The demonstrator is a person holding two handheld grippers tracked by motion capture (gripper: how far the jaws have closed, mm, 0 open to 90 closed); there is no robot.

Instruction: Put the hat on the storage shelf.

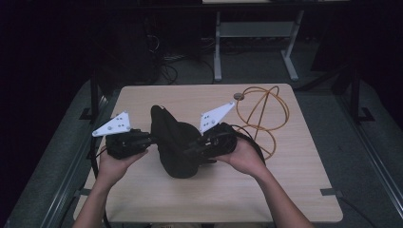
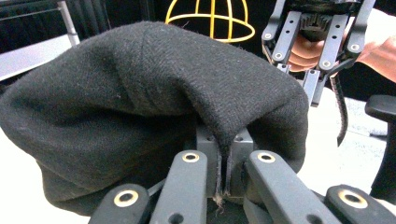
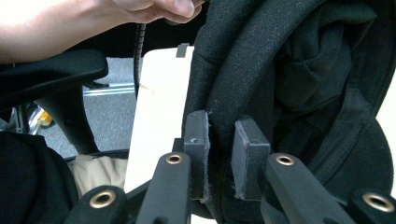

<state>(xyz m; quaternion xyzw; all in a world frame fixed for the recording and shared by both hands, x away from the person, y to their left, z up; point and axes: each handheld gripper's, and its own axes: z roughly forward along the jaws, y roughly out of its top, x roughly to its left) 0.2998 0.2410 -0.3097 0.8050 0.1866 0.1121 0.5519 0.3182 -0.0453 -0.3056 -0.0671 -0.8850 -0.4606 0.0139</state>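
A black woollen hat (image 1: 173,142) is held above the middle of the wooden table (image 1: 214,194) between my two grippers. My left gripper (image 1: 152,138) is shut on a fold of the hat's fabric (image 2: 154,79), its pads (image 2: 208,144) pinching the cloth tight. My right gripper (image 1: 196,148) grips the opposite side, its pads (image 3: 196,135) closed on the thick rim of the hat (image 3: 299,70), whose dark inside faces that camera. In the left gripper view the right gripper (image 2: 317,37) shows beyond the hat, held by a hand.
A yellow-orange wire frame (image 1: 261,111) stands on the table at the back right, with a small round disc (image 1: 238,96) beside it. Bare tabletop lies in front of the hat. A black chair armrest (image 3: 51,70) is near the table's edge.
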